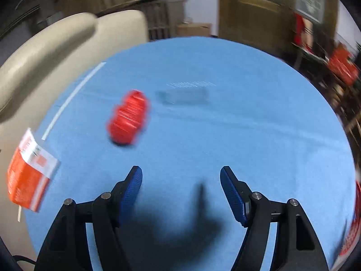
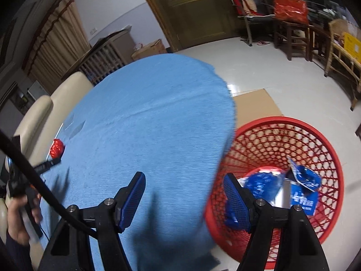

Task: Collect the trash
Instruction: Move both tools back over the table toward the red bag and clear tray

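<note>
Right wrist alone shows the red lattice plastic basket [image 2: 315, 149] at four o'clock, holding blue printed wrappers [image 2: 303, 197], writing unreadable. Left wrist shows a crumpled red wrapper [image 1: 128, 118] at ten o'clock on the blue cloth table [image 1: 225, 124]. Both the left gripper [image 1: 181, 180] and right gripper [image 2: 184, 186] gape, holding nothing.

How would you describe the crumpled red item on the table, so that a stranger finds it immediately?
Start at the round table with the blue cloth. Near its edge beside the cream sofa lies the crumpled red wrapper. It is shiny and balled up, unlike the flat clear wrapper next to it and the flat orange packet overhanging the edge.
</note>
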{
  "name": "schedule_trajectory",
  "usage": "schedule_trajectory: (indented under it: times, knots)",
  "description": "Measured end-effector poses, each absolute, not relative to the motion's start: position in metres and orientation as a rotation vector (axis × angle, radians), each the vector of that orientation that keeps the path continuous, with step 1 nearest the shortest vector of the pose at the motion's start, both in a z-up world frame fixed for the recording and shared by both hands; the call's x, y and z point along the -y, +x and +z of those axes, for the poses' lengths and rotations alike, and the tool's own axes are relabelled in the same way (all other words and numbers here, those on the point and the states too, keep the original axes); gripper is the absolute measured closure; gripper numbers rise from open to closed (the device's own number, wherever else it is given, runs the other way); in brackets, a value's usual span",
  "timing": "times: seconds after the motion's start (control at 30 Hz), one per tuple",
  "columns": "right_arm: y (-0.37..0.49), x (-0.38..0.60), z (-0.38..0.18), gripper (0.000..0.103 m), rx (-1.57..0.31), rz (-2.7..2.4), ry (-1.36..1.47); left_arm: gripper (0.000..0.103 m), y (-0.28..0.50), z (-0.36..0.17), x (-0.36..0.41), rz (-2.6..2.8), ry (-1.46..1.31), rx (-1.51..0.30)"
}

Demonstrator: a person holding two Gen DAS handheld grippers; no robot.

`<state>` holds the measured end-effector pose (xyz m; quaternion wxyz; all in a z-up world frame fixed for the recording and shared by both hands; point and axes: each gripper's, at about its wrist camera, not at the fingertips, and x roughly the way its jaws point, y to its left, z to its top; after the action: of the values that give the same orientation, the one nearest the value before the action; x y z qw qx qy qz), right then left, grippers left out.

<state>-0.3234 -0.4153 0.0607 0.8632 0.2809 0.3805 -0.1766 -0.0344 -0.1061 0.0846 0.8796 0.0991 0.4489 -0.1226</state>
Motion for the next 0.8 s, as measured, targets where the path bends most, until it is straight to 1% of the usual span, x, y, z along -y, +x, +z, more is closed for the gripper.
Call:
schedule_trajectory:
  times: [0.2, 0.43, 0.47, 0.53, 0.57, 0.63, 0.67, 0.8]
  knots:
    - [-0.289, 0.395, 0.067, 0.028, -0.824, -0.350, 0.537, 0.029, 0.026, 0.080, 0.065, -0.171, 0.125, -0.933]
    - [-0.222, 0.359, 0.082, 0.028, -0.822, -0.265, 0.458, 0.029, 0.062, 0.049, 0.058, -0.189, 0.103, -0.993]
    - [-0.209, 0.352, 0.083, 0.028, -0.820, -0.251, 0.444, 0.042, 0.067, 0.045, 0.058, -0.199, 0.106, -0.997]
    - [-0.184, 0.339, 0.085, 0.028, -0.818, -0.227, 0.432, 0.061, 0.066, 0.046, 0.058, -0.197, 0.135, -0.967]
    - [-0.168, 0.331, 0.088, 0.027, -0.812, -0.205, 0.429, 0.062, 0.067, 0.048, 0.055, -0.211, 0.117, -0.968]
    - [-0.140, 0.316, 0.088, 0.021, -0.811, -0.166, 0.428, 0.062, 0.067, 0.048, 0.049, -0.220, 0.105, -0.965]
    - [-0.123, 0.308, 0.088, 0.020, -0.811, -0.139, 0.430, 0.063, 0.064, 0.048, 0.045, -0.217, 0.105, -0.960]
    - [-0.060, 0.269, 0.088, 0.019, -0.803, -0.055, 0.395, 0.063, 0.051, 0.047, 0.032, -0.214, 0.103, -0.949]
